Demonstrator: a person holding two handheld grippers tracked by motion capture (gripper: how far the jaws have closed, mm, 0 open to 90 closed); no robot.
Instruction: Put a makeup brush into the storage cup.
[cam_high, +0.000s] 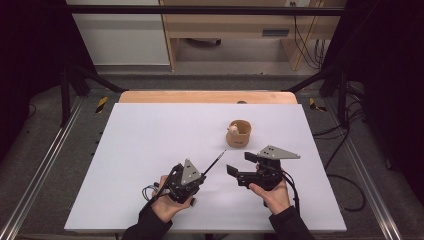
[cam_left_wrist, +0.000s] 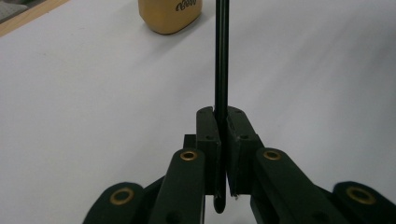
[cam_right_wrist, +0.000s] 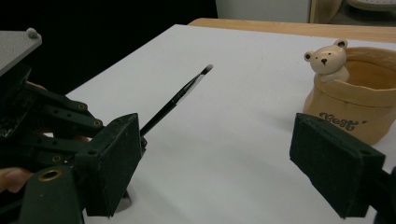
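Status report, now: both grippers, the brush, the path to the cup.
Left gripper shut on brush. Right gripper open, holding nothing. Brush tip aimed toward bear cup; bare white table between.

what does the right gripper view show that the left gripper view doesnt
Right gripper view: the brush's pale tip, a bear figure on the cup's rim, and the right gripper with its jaws wide apart and nothing between them.

Left gripper view: the left gripper with its jaws shut on the brush's handle, seen close.

Both: the brush, the tan cup and the white table.
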